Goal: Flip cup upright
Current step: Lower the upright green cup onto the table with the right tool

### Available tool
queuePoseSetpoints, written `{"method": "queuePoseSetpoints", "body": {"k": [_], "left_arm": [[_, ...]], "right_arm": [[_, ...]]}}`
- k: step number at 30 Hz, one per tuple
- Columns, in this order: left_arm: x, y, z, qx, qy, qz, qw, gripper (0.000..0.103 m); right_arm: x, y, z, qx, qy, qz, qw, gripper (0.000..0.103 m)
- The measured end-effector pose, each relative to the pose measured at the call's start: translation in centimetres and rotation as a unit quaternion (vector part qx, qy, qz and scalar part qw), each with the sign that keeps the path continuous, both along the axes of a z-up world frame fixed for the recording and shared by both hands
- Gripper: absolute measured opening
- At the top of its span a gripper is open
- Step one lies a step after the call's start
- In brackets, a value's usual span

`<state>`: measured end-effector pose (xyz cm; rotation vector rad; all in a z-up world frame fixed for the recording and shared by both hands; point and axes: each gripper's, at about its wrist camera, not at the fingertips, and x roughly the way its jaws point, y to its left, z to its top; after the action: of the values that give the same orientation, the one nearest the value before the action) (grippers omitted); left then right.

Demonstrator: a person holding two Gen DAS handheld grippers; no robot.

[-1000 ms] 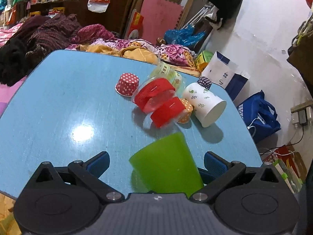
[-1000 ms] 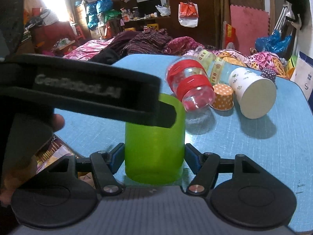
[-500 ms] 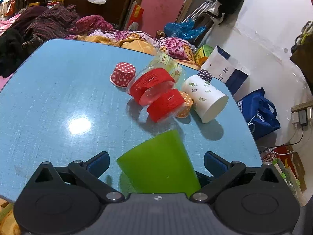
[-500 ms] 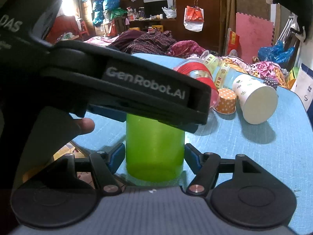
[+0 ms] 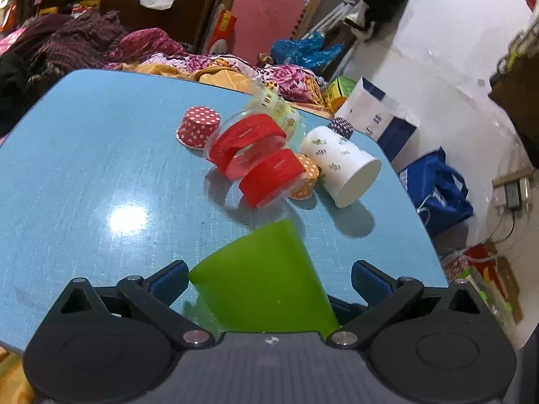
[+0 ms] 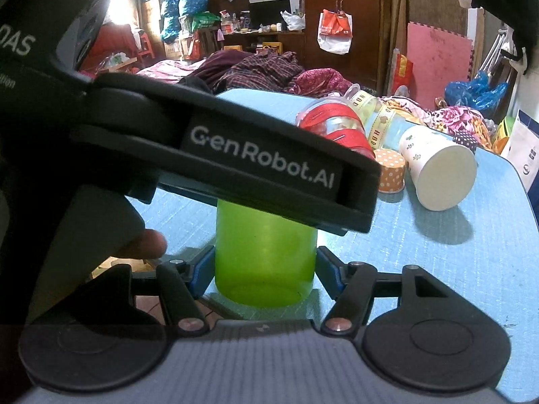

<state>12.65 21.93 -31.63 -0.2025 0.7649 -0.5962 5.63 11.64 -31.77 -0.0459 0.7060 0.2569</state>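
Observation:
A translucent green cup (image 6: 266,259) stands on the blue table (image 6: 471,269), between the blue pads of my right gripper (image 6: 266,269), which is shut on it low down. In the left wrist view the same green cup (image 5: 266,282) sits tilted between the fingers of my left gripper (image 5: 269,277), which is open with a clear gap on the right side. The left gripper's black body (image 6: 235,165) crosses over the cup's top in the right wrist view and hides its upper part.
Behind the cup lie two clear cups with red bands (image 5: 256,155), a white leaf-print paper cup (image 5: 340,165) on its side, a red dotted cup (image 5: 198,126) and an orange dotted cup (image 5: 305,181). The table's right edge (image 5: 421,229) is close. Bags and clothes lie beyond.
The left gripper has swung over the green cup and now covers its top in the right wrist view. The cup stays between the right gripper's pads.

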Motion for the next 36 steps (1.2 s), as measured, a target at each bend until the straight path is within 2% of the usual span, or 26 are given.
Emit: {"method": "queuePoseSetpoints", "body": {"k": [3,6,16,21,27,31,34,36], "left_arm": [[0.1,0.2,-0.2,-0.002,0.009,0.014,0.9999,0.091],[0.2,0.2,-0.2,0.003,0.012,0.02,0.9997,0.086],[0.1,0.1,-0.2,0.005,0.007,0.018,0.9998,0.085],[0.4,0.5,-0.1,-0.008,0.012,0.02,0.9997,0.083],[-0.2,-0.2,0.3,0.009,-0.018,0.015,0.9997,0.082],[-0.3,-0.3,0.5,0.001,-0.028,0.002,0.9996,0.082],[-0.6,-0.5,0.7,0.005,-0.045,-0.008,0.999,0.082],[-1.0,-0.7,0.9,0.009,-0.067,-0.011,0.9977,0.082]], "right_arm": [[0.0,0.0,0.0,0.001,0.0,0.0,1.0,0.065],[0.0,-0.1,0.0,0.002,-0.001,-0.001,1.0,0.065],[0.0,0.1,0.1,-0.002,-0.003,-0.004,1.0,0.065],[-0.1,0.3,0.0,-0.003,-0.006,-0.006,1.0,0.065],[-0.2,0.4,0.0,-0.004,-0.008,-0.006,1.0,0.065],[-0.3,0.1,0.1,0.0,-0.013,-0.01,1.0,0.067],[-0.6,-0.4,0.4,0.011,-0.02,-0.009,1.0,0.073],[-1.0,-0.8,0.5,0.013,-0.029,-0.005,0.999,0.084]]}}
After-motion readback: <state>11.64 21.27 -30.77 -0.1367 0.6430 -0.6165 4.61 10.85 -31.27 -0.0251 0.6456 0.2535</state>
